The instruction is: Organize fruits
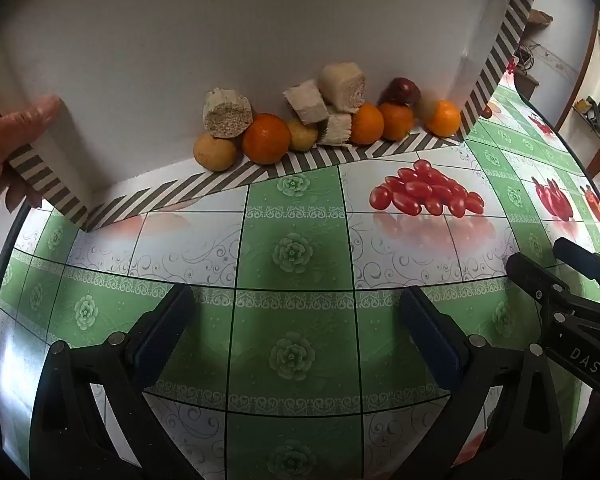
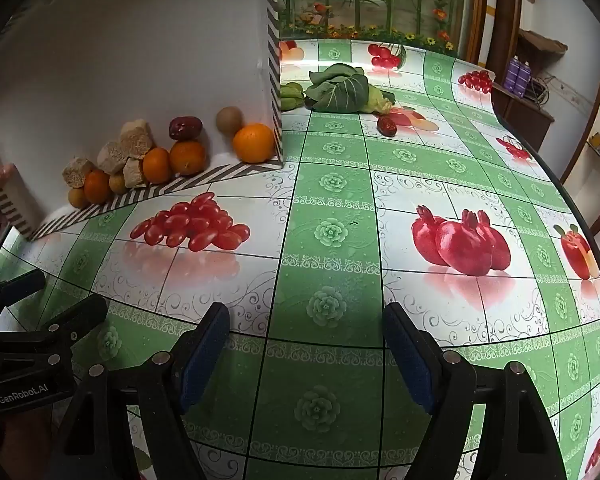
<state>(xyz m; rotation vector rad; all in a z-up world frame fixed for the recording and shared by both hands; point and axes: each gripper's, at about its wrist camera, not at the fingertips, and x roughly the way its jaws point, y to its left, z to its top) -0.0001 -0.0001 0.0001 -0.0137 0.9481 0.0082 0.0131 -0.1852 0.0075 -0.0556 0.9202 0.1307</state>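
Note:
A white box (image 1: 140, 60) with a striped rim is tipped up on the table, and a person's hand (image 1: 12, 140) holds its left edge. Along its lower wall lie several oranges (image 1: 266, 138), pale fibrous chunks (image 1: 227, 112), a dark red fruit (image 1: 400, 90) and a yellow-brown fruit (image 1: 215, 152). The right wrist view shows the same box (image 2: 120, 60), the oranges (image 2: 253, 142) and a brown kiwi (image 2: 229, 120). My left gripper (image 1: 296, 312) hovers open and empty above the tablecloth, short of the box. My right gripper (image 2: 306, 332) is open and empty too, to the right of the left one.
Beyond the box's right wall lie a cabbage leaf (image 2: 338, 88), some green produce (image 2: 292, 96) and a loose dark red fruit (image 2: 387, 125). The tablecloth (image 2: 332, 240) carries printed fruit pictures. Shelves and furniture stand past the table's right edge.

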